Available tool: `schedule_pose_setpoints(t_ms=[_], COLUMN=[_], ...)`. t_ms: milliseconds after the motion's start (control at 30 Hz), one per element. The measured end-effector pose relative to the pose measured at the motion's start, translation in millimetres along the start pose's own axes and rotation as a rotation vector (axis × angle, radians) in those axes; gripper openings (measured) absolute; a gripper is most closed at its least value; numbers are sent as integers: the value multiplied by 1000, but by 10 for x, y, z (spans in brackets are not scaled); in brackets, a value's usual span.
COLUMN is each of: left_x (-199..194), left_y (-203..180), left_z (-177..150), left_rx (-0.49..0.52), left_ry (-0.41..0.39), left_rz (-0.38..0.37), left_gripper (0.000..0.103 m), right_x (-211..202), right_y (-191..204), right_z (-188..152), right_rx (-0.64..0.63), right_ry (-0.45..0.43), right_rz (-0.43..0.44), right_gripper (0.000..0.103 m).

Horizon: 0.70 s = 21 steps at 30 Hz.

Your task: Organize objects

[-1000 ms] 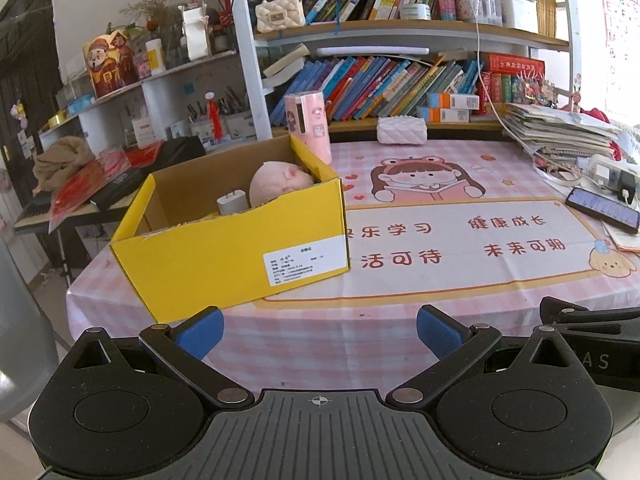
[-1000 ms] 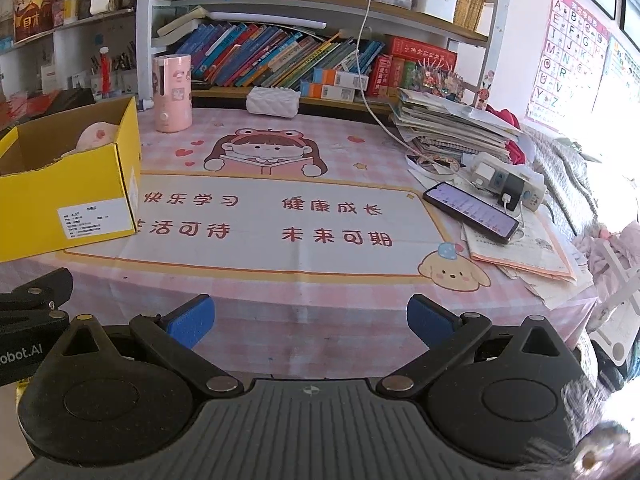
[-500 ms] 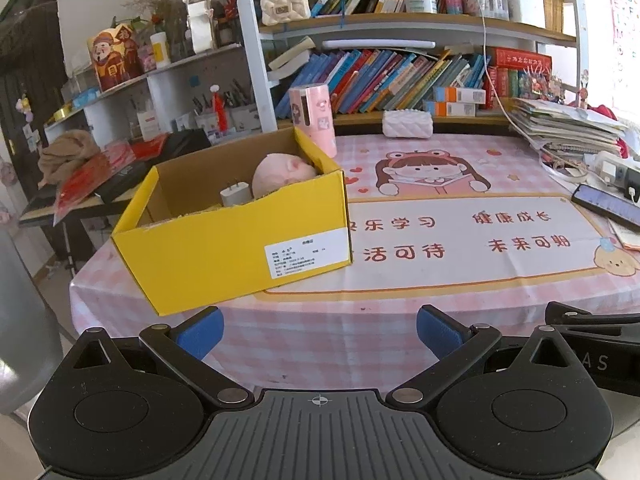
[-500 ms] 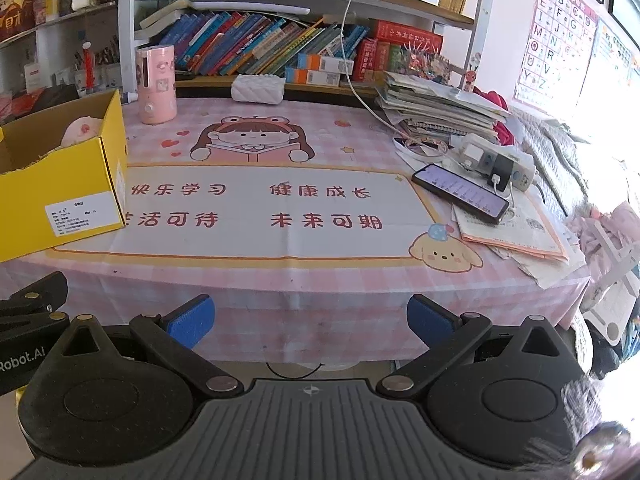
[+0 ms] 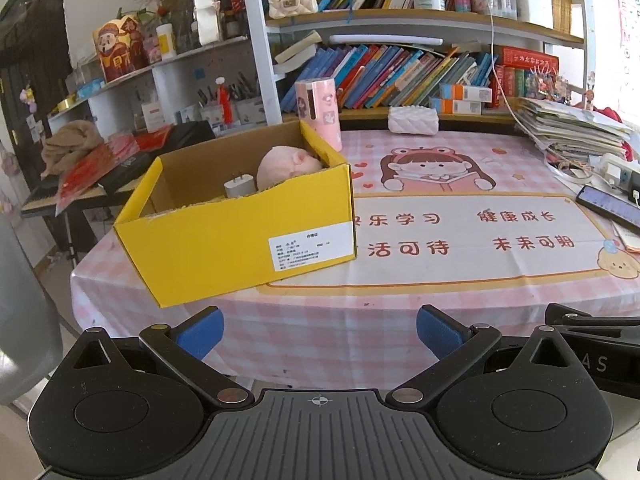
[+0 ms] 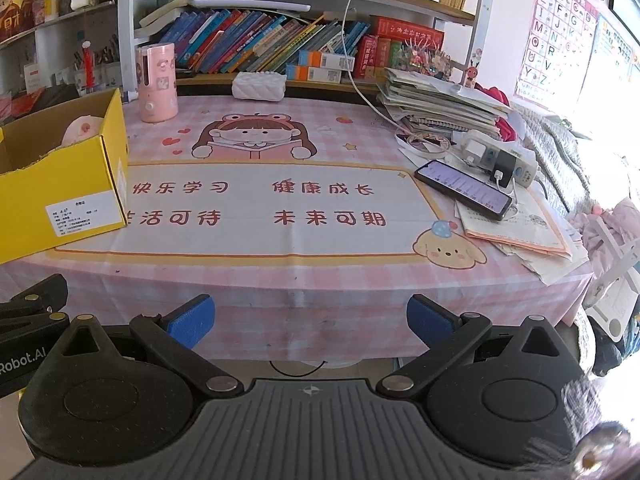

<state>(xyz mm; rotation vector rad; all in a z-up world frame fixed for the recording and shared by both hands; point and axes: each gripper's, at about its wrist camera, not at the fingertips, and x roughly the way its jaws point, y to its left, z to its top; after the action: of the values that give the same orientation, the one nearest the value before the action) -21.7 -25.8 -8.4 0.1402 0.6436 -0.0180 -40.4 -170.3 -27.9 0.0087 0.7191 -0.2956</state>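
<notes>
A yellow cardboard box stands on the left of the pink checked table and also shows in the right wrist view. Inside it lie a pink plush toy and a white charger. A pink cylindrical canister stands behind the box, and a white quilted pouch lies at the back. My left gripper is open and empty, held off the table's front edge. My right gripper is open and empty, also in front of the table edge.
A phone on a charging cable, a power strip, loose papers and a stack of books crowd the right side. A bookshelf runs behind the table. A printed mat covers the middle.
Both grippers have drawn back and risen a little from the table; the box and table look farther away. Both stay open and empty.
</notes>
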Motion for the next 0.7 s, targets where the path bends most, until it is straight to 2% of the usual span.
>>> schedule_pose_setpoints(t_ms=[700], left_x=[45], left_y=[66], left_z=[12], left_rx=[-29], left_ry=[20], left_rz=[-5], left_gripper=[103], right_x=[18], right_y=[62], right_z=[16], right_rx=[-5], right_ry=[-3], right_rz=[-4], right_gripper=[103])
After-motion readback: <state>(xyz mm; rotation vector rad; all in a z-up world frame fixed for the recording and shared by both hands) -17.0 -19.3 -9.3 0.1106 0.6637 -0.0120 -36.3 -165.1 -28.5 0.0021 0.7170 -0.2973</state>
